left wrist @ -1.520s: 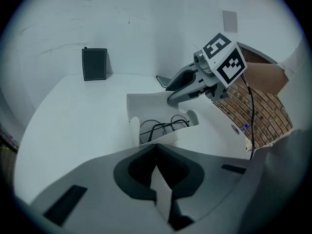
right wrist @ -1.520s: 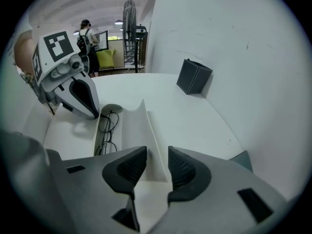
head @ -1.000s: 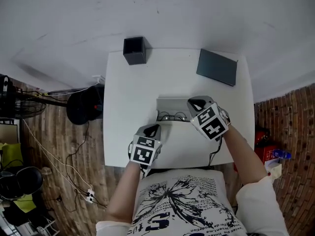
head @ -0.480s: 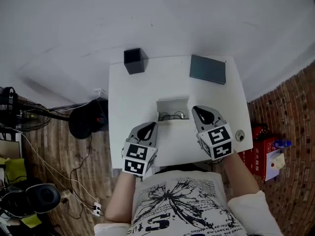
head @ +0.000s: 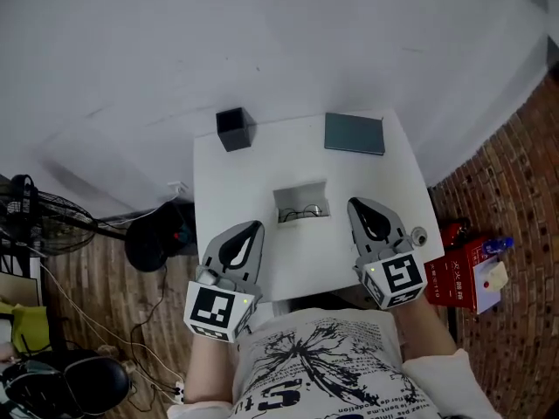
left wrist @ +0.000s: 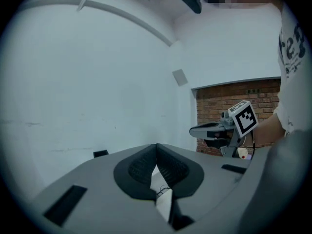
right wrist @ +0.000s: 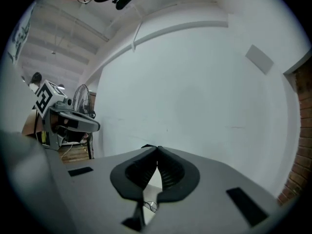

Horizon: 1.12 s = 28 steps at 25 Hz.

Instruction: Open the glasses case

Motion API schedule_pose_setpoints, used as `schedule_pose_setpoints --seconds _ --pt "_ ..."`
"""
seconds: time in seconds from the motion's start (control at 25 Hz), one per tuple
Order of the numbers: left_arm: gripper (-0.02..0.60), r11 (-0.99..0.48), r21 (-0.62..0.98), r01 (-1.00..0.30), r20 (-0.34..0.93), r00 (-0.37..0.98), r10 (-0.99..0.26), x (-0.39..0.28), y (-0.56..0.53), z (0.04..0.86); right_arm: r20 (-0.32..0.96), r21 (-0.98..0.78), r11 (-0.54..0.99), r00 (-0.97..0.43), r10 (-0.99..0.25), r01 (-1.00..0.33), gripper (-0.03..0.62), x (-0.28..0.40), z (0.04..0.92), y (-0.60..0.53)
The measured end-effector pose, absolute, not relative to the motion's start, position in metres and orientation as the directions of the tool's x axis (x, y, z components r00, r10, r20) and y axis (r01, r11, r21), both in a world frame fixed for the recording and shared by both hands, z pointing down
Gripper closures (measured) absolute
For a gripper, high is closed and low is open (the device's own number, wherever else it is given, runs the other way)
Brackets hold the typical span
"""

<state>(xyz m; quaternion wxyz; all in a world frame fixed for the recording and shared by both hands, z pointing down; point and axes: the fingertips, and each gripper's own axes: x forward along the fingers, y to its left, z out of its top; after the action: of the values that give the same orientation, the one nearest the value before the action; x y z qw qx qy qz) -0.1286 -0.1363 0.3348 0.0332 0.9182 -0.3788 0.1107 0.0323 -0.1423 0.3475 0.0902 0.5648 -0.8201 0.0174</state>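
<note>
Glasses case (head: 301, 192) open on white table (head: 262, 151), spectacles (head: 304, 210) inside; left gripper (head: 253, 226) and right gripper (head: 356, 204) pinched closed, empty, apart from it.

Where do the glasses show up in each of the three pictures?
Head view: glasses lie in the open case, near the centre.
Left gripper view: a sliver of frame below the shut left claw.
Right gripper view: a sliver below the shut right claw.
Shared landmark: the white wall.

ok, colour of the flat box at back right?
Dark grey; the flat box shows best in head view.
</note>
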Motion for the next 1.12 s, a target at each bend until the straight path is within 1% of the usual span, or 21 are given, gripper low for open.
schedule_pose_setpoints --seconds 0.2,0.32,0.48,0.88,1.12 --pt "0.568 -0.724 -0.032 -0.689 0.084 0.720 -0.689 -0.143 -0.119 0.297 0.108 0.073 0.368 -0.359 -0.927 -0.927 0.579 0.029 0.328 -0.121" --pt "0.568 -0.721 -0.022 -0.693 0.031 0.720 -0.693 -0.150 -0.116 0.286 0.088 0.066 0.376 -0.370 -0.925 -0.924 0.579 0.030 0.321 -0.114" --pt "0.568 -0.722 -0.030 -0.692 0.036 0.721 -0.692 -0.152 -0.115 0.287 0.088 0.079 0.379 -0.373 -0.924 -0.922 0.580 0.029 0.319 -0.113" --pt "0.568 -0.711 -0.030 -0.702 0.064 0.709 -0.703 -0.147 -0.120 0.296 0.139 0.081 0.373 -0.361 -0.922 -0.924 0.582 0.031 0.332 -0.121" --pt "0.568 -0.694 -0.036 -0.719 0.087 0.690 -0.719 -0.147 -0.128 0.301 0.157 0.084 0.332 -0.317 -0.935 -0.940 0.583 0.039 0.335 -0.132"
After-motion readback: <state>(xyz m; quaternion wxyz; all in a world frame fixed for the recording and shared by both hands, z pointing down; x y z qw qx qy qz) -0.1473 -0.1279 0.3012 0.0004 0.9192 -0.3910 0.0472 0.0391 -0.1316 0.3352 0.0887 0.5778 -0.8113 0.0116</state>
